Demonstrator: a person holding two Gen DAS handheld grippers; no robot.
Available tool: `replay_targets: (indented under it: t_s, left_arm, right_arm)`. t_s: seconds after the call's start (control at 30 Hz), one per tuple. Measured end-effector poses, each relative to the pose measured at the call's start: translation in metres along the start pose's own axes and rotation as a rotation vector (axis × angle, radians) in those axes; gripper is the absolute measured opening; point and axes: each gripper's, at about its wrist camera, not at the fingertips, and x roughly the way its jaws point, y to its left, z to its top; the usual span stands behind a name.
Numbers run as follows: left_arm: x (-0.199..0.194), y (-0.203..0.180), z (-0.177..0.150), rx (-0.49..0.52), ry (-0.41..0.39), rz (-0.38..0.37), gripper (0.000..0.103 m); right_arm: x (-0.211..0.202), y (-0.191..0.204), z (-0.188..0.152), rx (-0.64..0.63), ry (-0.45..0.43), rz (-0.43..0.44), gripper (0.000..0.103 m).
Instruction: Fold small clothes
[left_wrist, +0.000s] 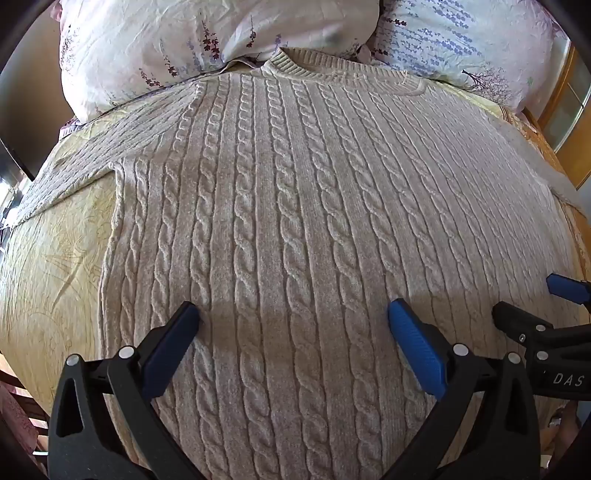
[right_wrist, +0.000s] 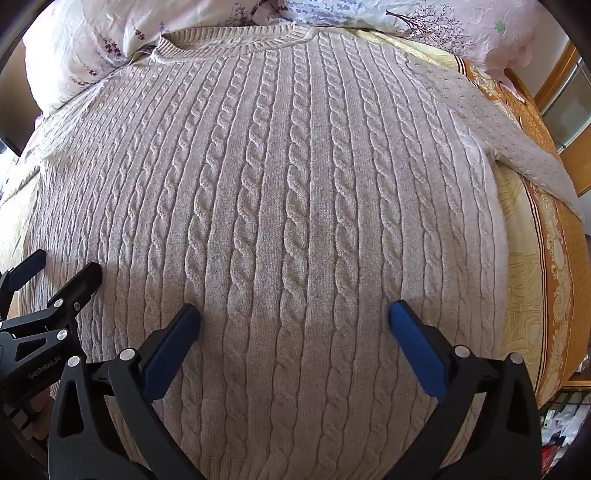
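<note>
A cream cable-knit sweater (left_wrist: 295, 192) lies flat on the bed, collar (left_wrist: 295, 64) at the far end, its left sleeve (left_wrist: 74, 162) spread out to the left. In the right wrist view the sweater (right_wrist: 288, 192) fills the frame, its right sleeve (right_wrist: 517, 147) running off to the right. My left gripper (left_wrist: 293, 314) is open and empty above the sweater's lower body. My right gripper (right_wrist: 295, 314) is open and empty beside it, over the lower body too. The right gripper also shows at the left wrist view's right edge (left_wrist: 532, 302), the left gripper at the right wrist view's left edge (right_wrist: 62, 273).
Two floral pillows (left_wrist: 207, 40) (left_wrist: 461, 40) lie past the collar. A yellow bedspread (left_wrist: 55, 258) with an orange patterned border (right_wrist: 554, 258) lies under the sweater. A wooden headboard or frame (left_wrist: 565, 122) is at the far right.
</note>
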Motion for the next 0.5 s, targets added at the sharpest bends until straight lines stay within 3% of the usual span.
replay_targets:
  t_s: [0.5]
  left_arm:
    - [-0.0001,0.0001,0.0000,-0.002,-0.002,-0.004,0.101]
  right_arm:
    - [0.0000,0.0000,0.0000,0.000,0.000,-0.001,0.102]
